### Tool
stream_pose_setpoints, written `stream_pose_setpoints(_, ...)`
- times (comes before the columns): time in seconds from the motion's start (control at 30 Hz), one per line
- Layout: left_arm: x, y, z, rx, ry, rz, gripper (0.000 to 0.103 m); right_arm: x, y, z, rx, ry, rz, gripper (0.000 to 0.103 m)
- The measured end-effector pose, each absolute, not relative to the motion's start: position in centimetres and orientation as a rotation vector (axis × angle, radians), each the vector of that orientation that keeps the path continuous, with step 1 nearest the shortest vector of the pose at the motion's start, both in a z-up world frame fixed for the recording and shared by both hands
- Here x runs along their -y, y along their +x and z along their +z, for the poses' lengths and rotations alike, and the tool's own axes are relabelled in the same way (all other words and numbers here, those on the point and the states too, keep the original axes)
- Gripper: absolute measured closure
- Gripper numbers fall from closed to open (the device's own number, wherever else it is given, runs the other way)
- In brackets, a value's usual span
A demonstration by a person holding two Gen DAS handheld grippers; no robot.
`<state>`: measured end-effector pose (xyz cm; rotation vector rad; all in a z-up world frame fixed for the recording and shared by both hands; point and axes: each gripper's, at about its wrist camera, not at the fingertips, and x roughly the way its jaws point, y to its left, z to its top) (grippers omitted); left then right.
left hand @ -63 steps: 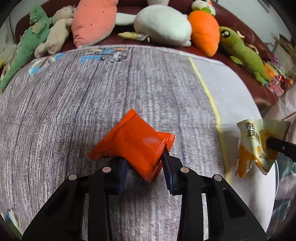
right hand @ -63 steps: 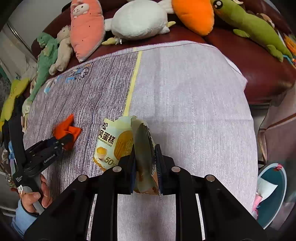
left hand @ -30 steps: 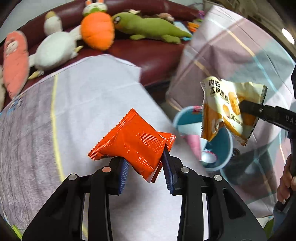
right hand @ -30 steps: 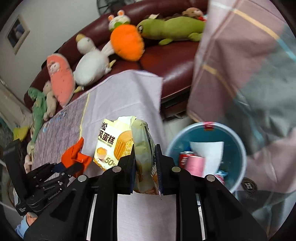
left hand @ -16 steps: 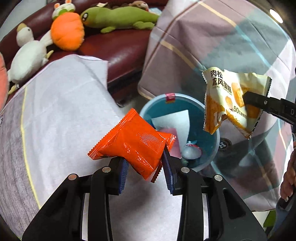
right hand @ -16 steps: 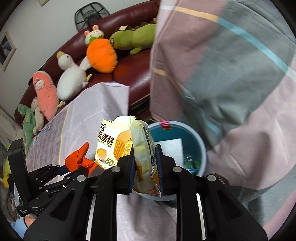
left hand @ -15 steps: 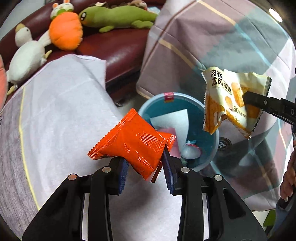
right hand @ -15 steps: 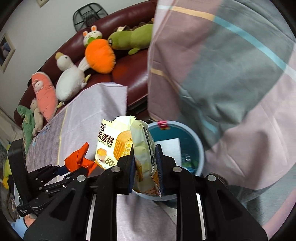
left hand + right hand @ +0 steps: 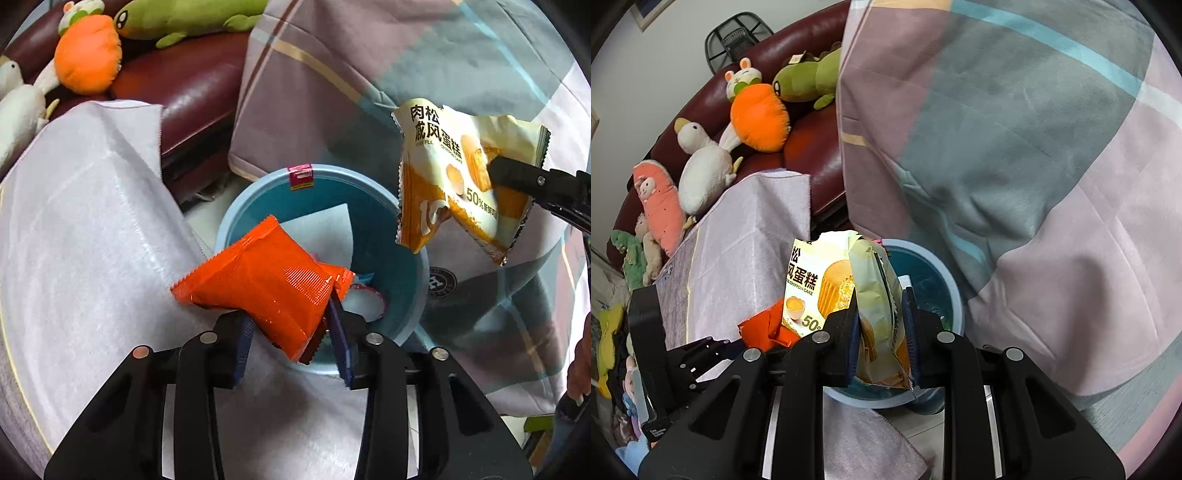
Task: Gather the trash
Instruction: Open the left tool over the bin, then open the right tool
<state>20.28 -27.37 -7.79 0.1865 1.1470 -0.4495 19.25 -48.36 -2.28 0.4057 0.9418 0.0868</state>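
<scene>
The right gripper (image 9: 880,325) clamps a yellow wrapper (image 9: 849,291) above the blue bin (image 9: 955,295), beside a plaid cloth (image 9: 1034,166).

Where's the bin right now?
In the left wrist view the blue bin sits centre frame on the floor, right behind the orange packet in the left hand-held gripper, between the table's cloth and the plaid blanket.

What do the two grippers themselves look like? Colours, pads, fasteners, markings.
Both are matte black plastic. The left gripper and right gripper each have cut-out linkage arms with round silver pivot screws and dark blue ribbed finger pads. Small white lettering, unreadable, sits on the left gripper's body in the right wrist view. No cables show.
</scene>
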Motion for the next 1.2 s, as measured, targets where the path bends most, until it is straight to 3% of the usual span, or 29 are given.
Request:
stream_pose_setpoints(0.27,27.8,21.0,-7.8,-1.113,0.198,-0.444,0.011,49.1,20.2,-2.7,-0.957,0.395,0.052,0.082)
stream_pose_setpoints(1.2,20.1,20.5,-5.1,-1.088,0.065,-0.341,0.004,44.1,21.9,-2.3,-1.024,0.289,0.051,0.078)
